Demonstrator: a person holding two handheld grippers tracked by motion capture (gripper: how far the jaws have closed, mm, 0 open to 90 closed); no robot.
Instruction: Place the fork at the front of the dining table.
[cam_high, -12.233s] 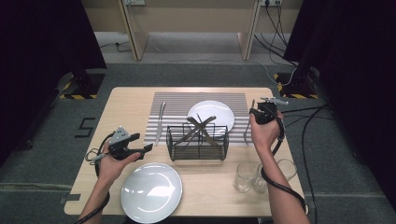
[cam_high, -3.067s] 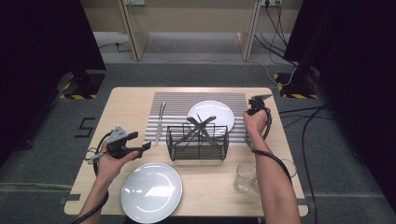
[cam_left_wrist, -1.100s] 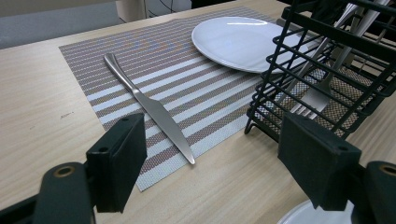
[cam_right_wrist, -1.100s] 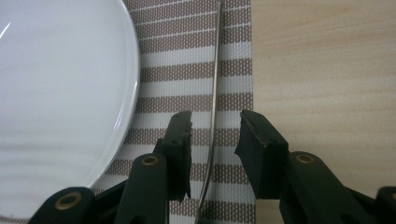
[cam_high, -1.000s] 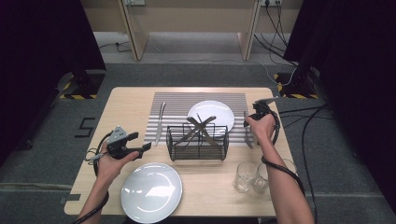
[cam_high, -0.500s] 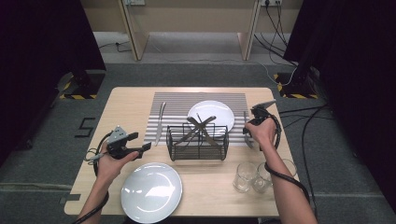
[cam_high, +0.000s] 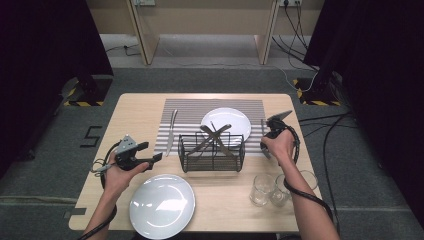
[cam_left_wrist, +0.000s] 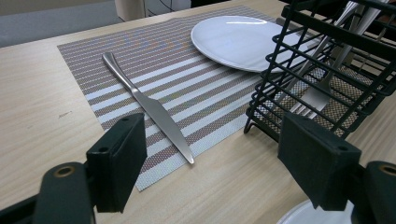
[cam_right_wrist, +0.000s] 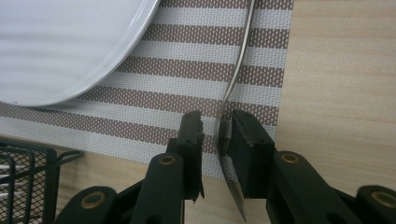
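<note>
Right gripper (cam_right_wrist: 214, 123): lower and nearer basket (cam_high: 212, 151) than a second ago; jaws just closing, now narrow around fork (cam_right_wrist: 236, 84), one pad at its edge, other with slim gap; firm grip not clear. Fork flat on mat (cam_right_wrist: 196, 70), at mat's right edge, just beside plate (cam_right_wrist: 60, 42), handle pointing away. Right hand (cam_high: 278, 145) above mat edge, gripper pointing down. Left gripper (cam_left_wrist: 210, 154): unmoved, jaws wide, empty, held level over table (cam_left_wrist: 42, 102), aimed toward knife (cam_left_wrist: 149, 107) on mat.

Fork (cam_right_wrist: 236, 84) handle runs off the top edge.
</note>
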